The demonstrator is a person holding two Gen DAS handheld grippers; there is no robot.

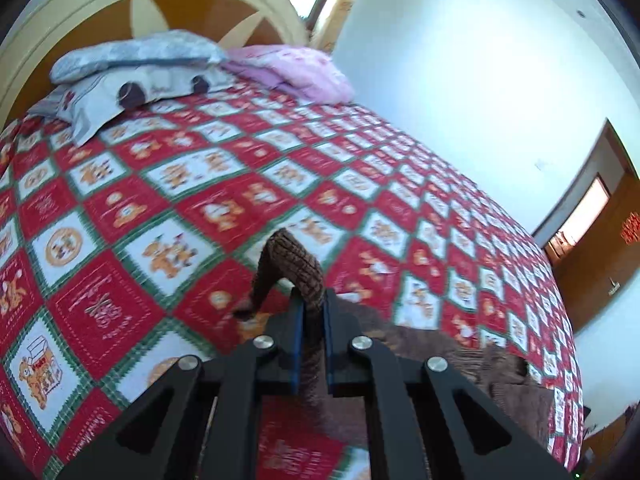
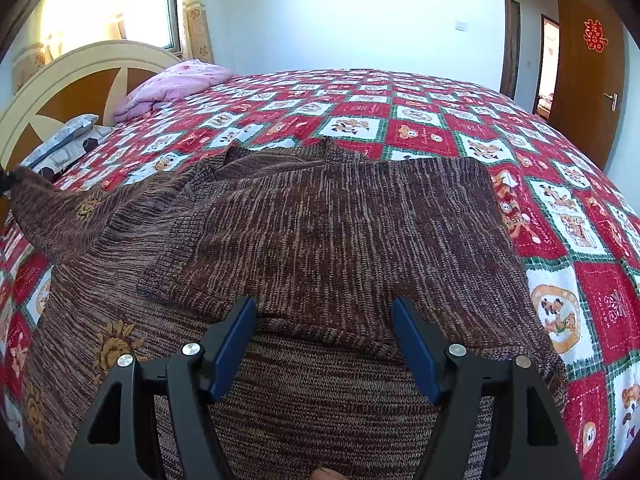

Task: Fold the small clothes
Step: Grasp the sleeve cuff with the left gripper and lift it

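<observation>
On the bed (image 2: pixel 440 120), left gripper (image 1: pixel 311 304) fingers clenched on sweater (image 2: pixel 320 220) sleeve, apparently raised, right gripper (image 2: pixel 324 312) released, angled down.

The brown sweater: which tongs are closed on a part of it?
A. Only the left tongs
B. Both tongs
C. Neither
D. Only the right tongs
A: the left tongs pinch a fold of the sweater, while the right tongs stand open above it.
</observation>
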